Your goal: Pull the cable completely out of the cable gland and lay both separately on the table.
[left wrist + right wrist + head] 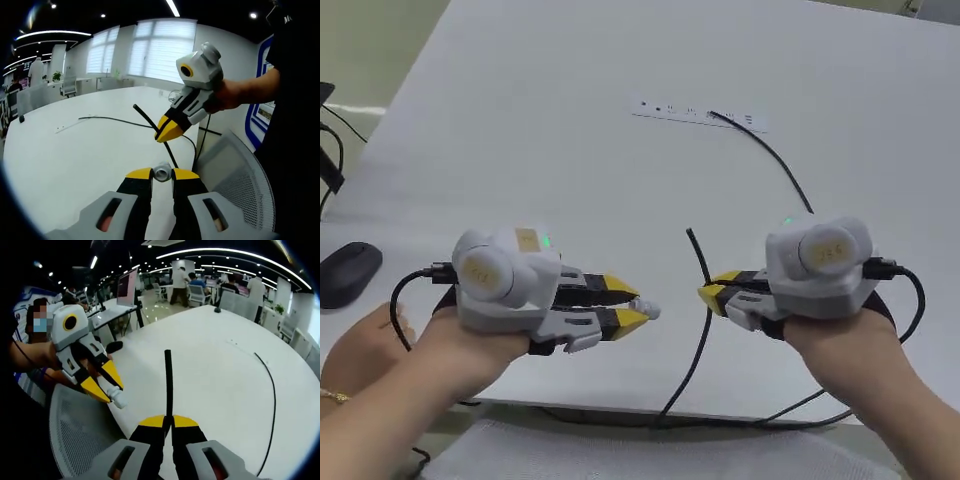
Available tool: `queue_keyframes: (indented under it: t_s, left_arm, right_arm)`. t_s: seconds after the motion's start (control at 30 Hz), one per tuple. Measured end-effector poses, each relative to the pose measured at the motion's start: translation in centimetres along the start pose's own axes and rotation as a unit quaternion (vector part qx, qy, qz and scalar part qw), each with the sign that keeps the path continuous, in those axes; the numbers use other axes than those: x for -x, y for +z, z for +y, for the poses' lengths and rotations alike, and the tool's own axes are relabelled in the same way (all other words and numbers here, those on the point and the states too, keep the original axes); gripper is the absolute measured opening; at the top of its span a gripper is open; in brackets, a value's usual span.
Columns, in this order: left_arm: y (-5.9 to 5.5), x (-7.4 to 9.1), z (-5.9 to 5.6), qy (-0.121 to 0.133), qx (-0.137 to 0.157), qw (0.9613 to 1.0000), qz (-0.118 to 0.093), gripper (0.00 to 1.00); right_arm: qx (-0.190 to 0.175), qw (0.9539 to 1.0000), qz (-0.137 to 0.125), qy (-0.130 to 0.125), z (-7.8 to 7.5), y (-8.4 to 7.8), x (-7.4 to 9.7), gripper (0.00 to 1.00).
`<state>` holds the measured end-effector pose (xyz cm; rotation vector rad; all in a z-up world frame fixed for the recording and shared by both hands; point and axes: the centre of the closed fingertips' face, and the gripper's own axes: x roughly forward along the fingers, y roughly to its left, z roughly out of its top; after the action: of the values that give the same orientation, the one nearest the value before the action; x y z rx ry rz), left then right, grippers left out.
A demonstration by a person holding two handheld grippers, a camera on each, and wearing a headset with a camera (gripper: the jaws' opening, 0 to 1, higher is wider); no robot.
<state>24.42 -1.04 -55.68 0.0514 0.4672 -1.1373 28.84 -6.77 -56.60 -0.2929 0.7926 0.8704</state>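
My left gripper (pixel 638 305) (pixel 161 173) is shut on a small grey cable gland (pixel 161 171), also seen as a pale lump (pixel 649 311) at its yellow tips. My right gripper (pixel 708 291) (pixel 169 420) is shut on the black cable (pixel 168 385), whose free end (pixel 692 238) sticks up past the jaws. The cable is out of the gland; a small gap separates the two. Both grippers hang above the near table edge, tips facing each other. The cable's other run (pixel 686 370) drops below the table edge.
A white power strip (pixel 697 115) lies at the far middle of the white table (pixel 540 150), with a black cord (pixel 775 160) leading from it. A black mouse (pixel 348 272) sits at the left edge. A mesh chair seat (pixel 85 430) is below.
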Motion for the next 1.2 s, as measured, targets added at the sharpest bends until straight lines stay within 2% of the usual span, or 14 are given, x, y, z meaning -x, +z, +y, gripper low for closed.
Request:
queue_keyframes:
  t_s: [0.17, 0.27, 0.53, 0.8, 0.93, 1.2]
  left_arm:
    - [-0.7, 0.6, 0.5, 0.010, 0.007, 0.9999, -0.006, 0.15]
    - [-1.7, 0.9, 1.0, 0.018, 0.013, 0.9997, -0.003, 0.15]
    - [-3.7, 1.4, 1.5, 0.027, 0.029, 0.9992, -0.003, 0.15]
    - [-4.6, 1.7, 1.9, 0.030, 0.038, 0.9988, -0.005, 0.15]
    - [-5.4, 1.7, 2.1, 0.029, 0.040, 0.9988, -0.004, 0.15]
    - [-6.6, 1.8, 1.7, 0.029, 0.048, 0.9984, -0.002, 0.15]
  right_arm:
    - [0.022, 0.9997, 0.013, 0.003, -0.5, 1.5, -0.9, 0.00]
    - [0.053, 0.9983, 0.023, -0.001, -0.9, 2.4, -1.5, 0.00]
    - [0.079, 0.9964, 0.031, 0.000, -1.4, 5.1, -3.3, 0.00]
    - [0.102, 0.9943, 0.030, -0.003, -1.8, 8.0, -4.8, 0.00]
    - [0.134, 0.9902, 0.034, -0.020, -2.4, 9.5, -5.7, 0.00]
    - [0.158, 0.9866, 0.041, -0.010, -1.5, 11.5, -8.4, 0.00]
